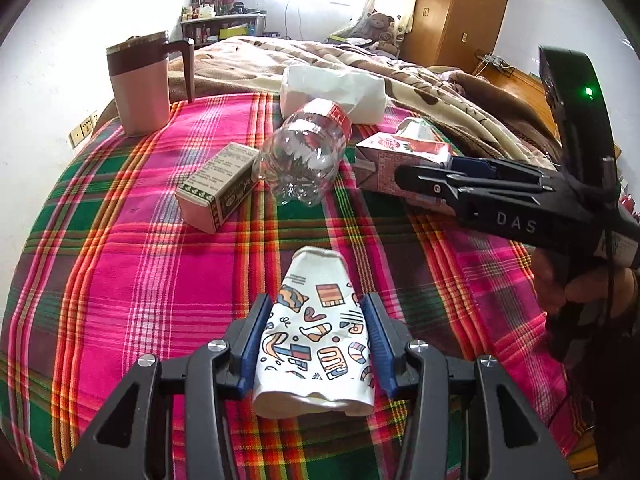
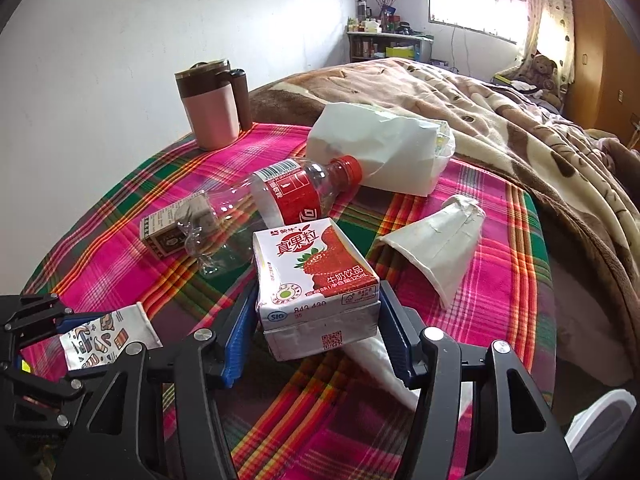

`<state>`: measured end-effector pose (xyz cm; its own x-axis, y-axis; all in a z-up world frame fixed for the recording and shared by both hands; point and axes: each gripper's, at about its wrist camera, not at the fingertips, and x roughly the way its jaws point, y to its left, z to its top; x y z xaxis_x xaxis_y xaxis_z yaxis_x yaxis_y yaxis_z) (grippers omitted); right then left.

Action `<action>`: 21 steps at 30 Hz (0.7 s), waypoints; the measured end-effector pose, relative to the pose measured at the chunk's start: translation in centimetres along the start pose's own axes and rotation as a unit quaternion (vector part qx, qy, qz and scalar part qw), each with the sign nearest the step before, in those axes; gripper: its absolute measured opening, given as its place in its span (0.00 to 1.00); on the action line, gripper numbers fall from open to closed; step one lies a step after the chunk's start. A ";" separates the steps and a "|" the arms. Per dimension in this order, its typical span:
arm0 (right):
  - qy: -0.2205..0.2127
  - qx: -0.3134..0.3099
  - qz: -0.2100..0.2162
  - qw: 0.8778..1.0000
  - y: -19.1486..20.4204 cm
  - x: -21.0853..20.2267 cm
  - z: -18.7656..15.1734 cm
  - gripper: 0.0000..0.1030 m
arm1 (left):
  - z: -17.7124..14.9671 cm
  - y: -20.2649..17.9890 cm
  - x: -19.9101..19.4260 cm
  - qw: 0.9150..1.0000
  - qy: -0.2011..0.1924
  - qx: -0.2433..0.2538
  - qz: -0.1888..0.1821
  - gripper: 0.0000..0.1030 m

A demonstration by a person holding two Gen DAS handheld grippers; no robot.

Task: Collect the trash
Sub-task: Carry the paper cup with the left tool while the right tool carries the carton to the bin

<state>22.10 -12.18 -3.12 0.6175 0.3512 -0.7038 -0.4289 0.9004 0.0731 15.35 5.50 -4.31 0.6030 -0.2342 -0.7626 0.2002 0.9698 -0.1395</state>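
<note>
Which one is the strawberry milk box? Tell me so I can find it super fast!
Look at the checked cloth on the table beside the bed. The milk box sits near its front edge, between the right gripper's blue fingers, just in front of the lying clear bottle. It is the only red-and-white carton with a strawberry on it.

Litter crowds the middle of the plaid-covered surface: a small box, a crushed bottle and a white bag lie close together, with a mug upright at the far left edge. Bare cloth lies open on the near left. A flattened white cup blocks the right side near the bed.
</note>
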 end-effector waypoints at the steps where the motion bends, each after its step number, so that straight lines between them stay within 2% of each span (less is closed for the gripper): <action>1: -0.003 0.004 0.000 1.000 0.0 -0.3 -0.1 0.57 | 0.0 -0.1 -0.1 1.000 -0.001 -0.001 0.001 0.47; 12: -0.037 0.033 0.006 0.999 -0.5 -3.5 -0.8 0.57 | 0.0 -1.0 -2.2 1.000 -0.028 0.001 0.005 0.47; 21: -0.062 0.058 -0.007 0.996 -1.6 -6.7 -2.1 0.57 | 0.7 -2.9 -4.1 0.998 -0.056 0.013 -0.006 0.47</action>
<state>17.23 -16.54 0.01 0.7030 0.3613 -0.6126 -0.3452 0.9264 0.1503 12.84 3.61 -0.32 0.6825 -0.2530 -0.6857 0.2269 0.9652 -0.1303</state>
